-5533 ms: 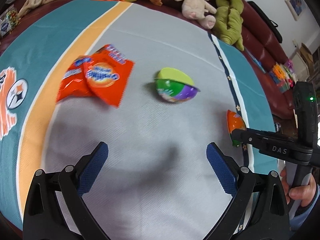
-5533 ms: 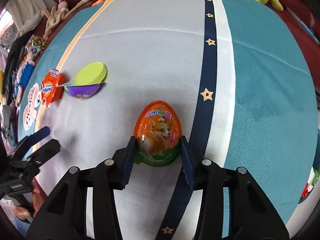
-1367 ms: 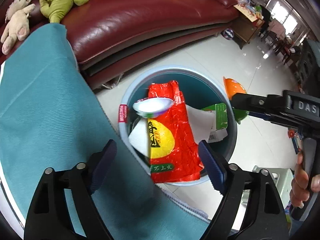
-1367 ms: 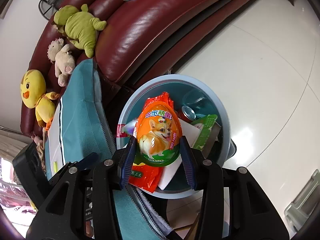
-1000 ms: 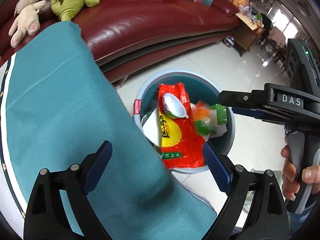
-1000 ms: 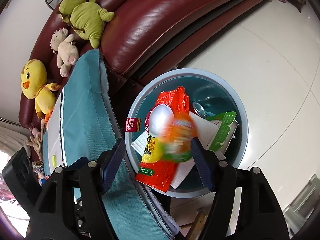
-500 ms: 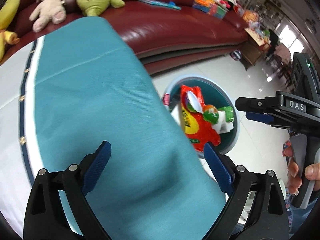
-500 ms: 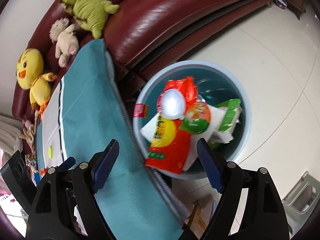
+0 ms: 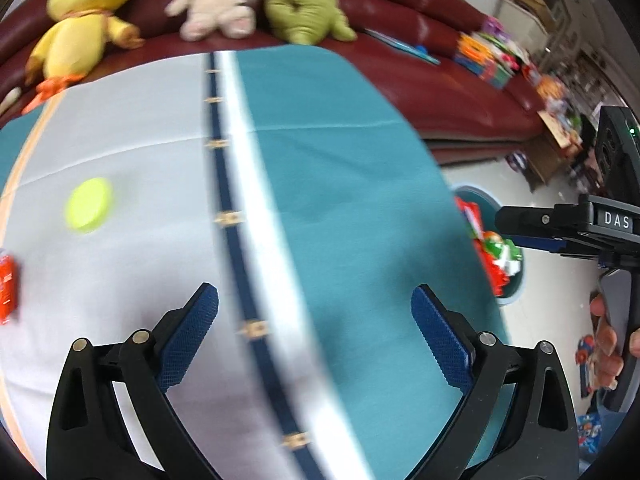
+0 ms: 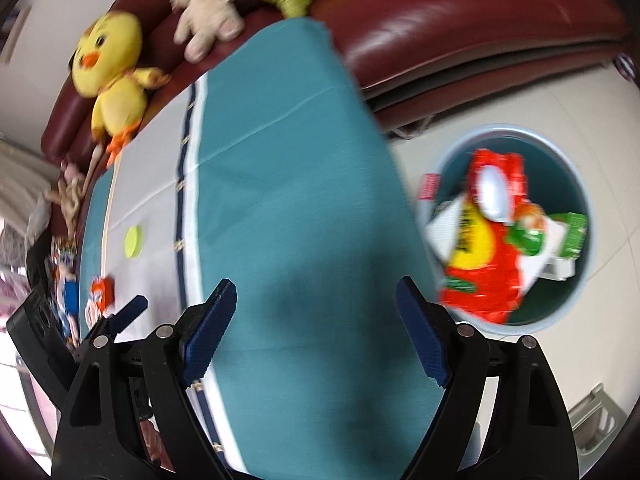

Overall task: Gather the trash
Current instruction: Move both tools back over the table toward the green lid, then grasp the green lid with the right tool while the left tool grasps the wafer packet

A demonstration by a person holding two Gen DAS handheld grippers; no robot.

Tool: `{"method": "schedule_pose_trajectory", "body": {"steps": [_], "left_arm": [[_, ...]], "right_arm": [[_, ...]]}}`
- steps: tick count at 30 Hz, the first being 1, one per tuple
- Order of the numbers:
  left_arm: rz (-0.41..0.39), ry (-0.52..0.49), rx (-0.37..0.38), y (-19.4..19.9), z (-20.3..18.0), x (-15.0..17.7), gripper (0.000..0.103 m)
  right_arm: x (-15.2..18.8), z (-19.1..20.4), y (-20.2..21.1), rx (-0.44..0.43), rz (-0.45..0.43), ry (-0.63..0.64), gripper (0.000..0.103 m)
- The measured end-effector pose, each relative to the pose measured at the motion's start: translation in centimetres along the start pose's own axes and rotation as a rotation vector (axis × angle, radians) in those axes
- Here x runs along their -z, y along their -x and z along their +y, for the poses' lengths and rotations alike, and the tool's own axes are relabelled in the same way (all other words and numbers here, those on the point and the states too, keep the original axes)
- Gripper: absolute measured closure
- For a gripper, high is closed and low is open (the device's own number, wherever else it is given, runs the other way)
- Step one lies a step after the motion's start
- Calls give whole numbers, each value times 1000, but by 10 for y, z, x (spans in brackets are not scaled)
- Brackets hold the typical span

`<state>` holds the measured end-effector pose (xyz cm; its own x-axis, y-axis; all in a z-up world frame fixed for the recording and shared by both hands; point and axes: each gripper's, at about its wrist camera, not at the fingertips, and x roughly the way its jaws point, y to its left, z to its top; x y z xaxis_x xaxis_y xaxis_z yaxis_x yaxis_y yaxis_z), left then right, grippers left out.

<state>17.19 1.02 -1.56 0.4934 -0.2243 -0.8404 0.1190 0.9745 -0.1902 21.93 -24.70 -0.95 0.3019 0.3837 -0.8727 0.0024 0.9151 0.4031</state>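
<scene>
My left gripper [image 9: 316, 336] is open and empty above the cloth-covered table [image 9: 352, 184]. My right gripper [image 10: 316, 328] is open and empty over the table's teal end; it also shows at the right of the left wrist view [image 9: 532, 228]. A blue bin [image 10: 576, 184] on the floor to the right holds a red wrapper [image 10: 488, 264], the orange and green egg [image 10: 528, 228], a white lid and a green carton. On the table lie a lime green lid [image 9: 89, 205] and an orange snack packet [image 9: 7, 292], both far to the left.
A dark red sofa [image 9: 432, 76] runs behind the table with a yellow duck [image 9: 84, 32], a pale plush [image 9: 216, 0] and a green plush [image 9: 300, 0]. Shiny white floor [image 10: 520, 92] surrounds the bin. Toys and boxes sit on the sofa's far right.
The right gripper opened over the bin and the egg dropped in. Both grippers have since swung left, back over the table; the bin has slid to the right of both views.
</scene>
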Motion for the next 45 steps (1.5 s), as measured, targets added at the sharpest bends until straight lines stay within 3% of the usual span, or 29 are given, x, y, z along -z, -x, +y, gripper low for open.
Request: {"method": "schedule_pose_trajectory", "body": {"steps": [13,19,24,34,38,42,45], "left_arm": [[-72,216,-229,70,189,28,6],[-77,351,-289,83,260,40,6],[-53,393,-285,71,282,39,6],[-11,374,-299,31,286,24,6],[-45,375,-298,29,288,22,6],[-83,380,-319,35,290,23,34],[-99,401,-315,40,295,28,42]], "right_arm": [[11,160,-71,-13,143,261,25],[16,214,-102,-18,194,341,25],[14,249,-128,-29,221,389,25],[-6,296,-180,-39,240,421,25],[-12,302,-191,-33,212,438,25],[-13,309,-199,-19,195,471,26],[-10,315,-203,-8,172,504,31]]}}
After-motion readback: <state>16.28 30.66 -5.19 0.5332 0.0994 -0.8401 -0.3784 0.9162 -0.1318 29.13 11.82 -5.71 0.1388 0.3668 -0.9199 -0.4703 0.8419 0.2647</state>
